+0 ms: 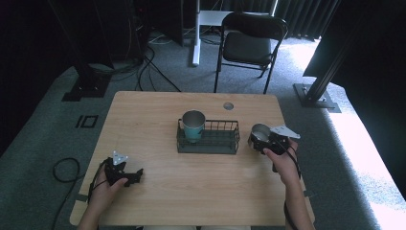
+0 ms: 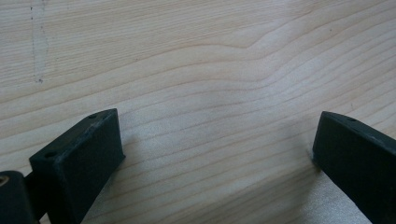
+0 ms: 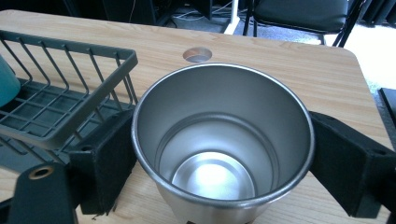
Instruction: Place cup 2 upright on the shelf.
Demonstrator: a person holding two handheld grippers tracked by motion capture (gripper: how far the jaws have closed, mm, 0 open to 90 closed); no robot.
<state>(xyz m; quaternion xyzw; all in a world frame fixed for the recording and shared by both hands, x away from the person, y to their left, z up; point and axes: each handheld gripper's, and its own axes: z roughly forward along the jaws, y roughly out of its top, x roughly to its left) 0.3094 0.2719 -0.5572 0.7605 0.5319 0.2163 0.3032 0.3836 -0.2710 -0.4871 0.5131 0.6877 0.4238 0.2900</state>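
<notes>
the work appearing in hand is loading cups into the wire basket (image 1: 208, 142) at the centre of the frame. judged from the layout, it is about half done: one teal cup (image 1: 193, 125) is already standing upright in the basket's left part, while the steel cup (image 1: 260, 132) is sitting just right of the basket, outside it.

the right gripper (image 1: 266, 140) is clamping the steel cup (image 3: 223, 144), its jaws pressing on both sides of the wall. the left gripper (image 1: 125, 174) is resting at the lower left of the frame, jaws standing wide apart over the bare table (image 2: 196, 60), holding nothing.

the steel cup is a smooth, tapered, brushed-metal cylinder with a rolled rim, looking empty. the basket (image 3: 70, 98) is rectangular, dark coated wire with an open grid floor. the tabletop is pale wood grain, matte.
</notes>
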